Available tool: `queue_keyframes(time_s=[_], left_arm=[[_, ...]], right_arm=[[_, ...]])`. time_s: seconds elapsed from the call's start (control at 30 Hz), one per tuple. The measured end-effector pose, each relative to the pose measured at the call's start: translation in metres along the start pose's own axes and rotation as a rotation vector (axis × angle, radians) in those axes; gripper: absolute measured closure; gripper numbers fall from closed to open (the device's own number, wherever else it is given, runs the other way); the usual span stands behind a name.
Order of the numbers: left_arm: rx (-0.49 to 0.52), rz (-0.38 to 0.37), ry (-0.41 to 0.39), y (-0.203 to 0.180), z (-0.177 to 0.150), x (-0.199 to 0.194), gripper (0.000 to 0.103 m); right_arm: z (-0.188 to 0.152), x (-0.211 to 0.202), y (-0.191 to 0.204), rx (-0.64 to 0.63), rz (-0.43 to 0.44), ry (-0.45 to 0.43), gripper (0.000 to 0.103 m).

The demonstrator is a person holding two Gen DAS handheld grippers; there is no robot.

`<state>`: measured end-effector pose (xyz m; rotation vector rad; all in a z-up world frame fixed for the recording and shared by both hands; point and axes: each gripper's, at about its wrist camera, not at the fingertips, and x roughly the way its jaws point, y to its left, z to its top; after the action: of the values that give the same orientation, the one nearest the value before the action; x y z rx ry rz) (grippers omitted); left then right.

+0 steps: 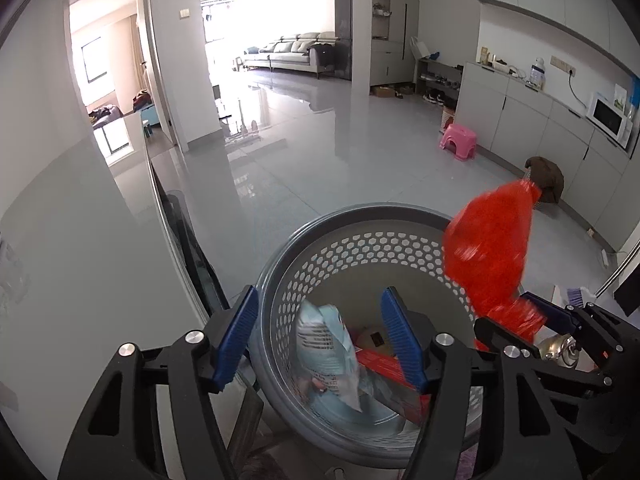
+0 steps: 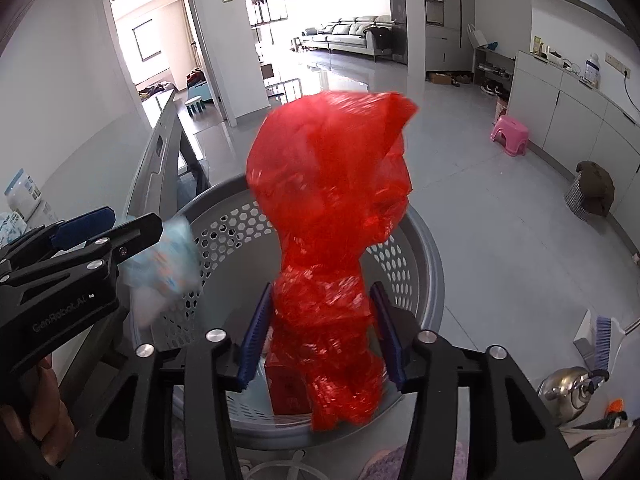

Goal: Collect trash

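A grey perforated trash basket [image 1: 360,240] stands below both grippers; it also shows in the right wrist view [image 2: 424,256]. My left gripper [image 1: 320,340] is open over the basket, and a light blue wrapper [image 1: 328,356] sits between its fingers, blurred, apart from both pads. The wrapper also shows blurred in the right wrist view [image 2: 168,264] beside the left gripper [image 2: 100,232]. A red box [image 1: 384,364] lies inside the basket. My right gripper [image 2: 322,332] is shut on a red plastic bag [image 2: 332,208], held over the basket; the bag [image 1: 492,248] rises at the right of the left wrist view.
A grey table edge [image 1: 176,216] runs along the left by the wall. A pink stool [image 1: 460,140] and a brown-covered basket [image 1: 544,180] stand by the cabinets at the right. A metal kettle [image 2: 568,388] and a broom [image 2: 604,340] sit at the lower right.
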<state>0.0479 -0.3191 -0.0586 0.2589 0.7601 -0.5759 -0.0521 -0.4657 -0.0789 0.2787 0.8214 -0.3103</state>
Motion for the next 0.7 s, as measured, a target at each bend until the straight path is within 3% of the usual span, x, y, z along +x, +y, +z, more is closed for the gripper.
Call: queue_keyframes(time_s=[0.07, 0.7], left_arm=[[-0.008, 0.002, -0.011, -0.001, 0.002, -0.001, 0.026], [-0.011, 0.038, -0.019, -0.003, 0.001, -0.013, 0.010]], right_arm=[[-0.001, -0.003, -0.003, 0.008, 0.000, -0.019, 0.035], [-0.009, -0.011, -0.012, 0.092, 0.033, -0.021, 0.032]])
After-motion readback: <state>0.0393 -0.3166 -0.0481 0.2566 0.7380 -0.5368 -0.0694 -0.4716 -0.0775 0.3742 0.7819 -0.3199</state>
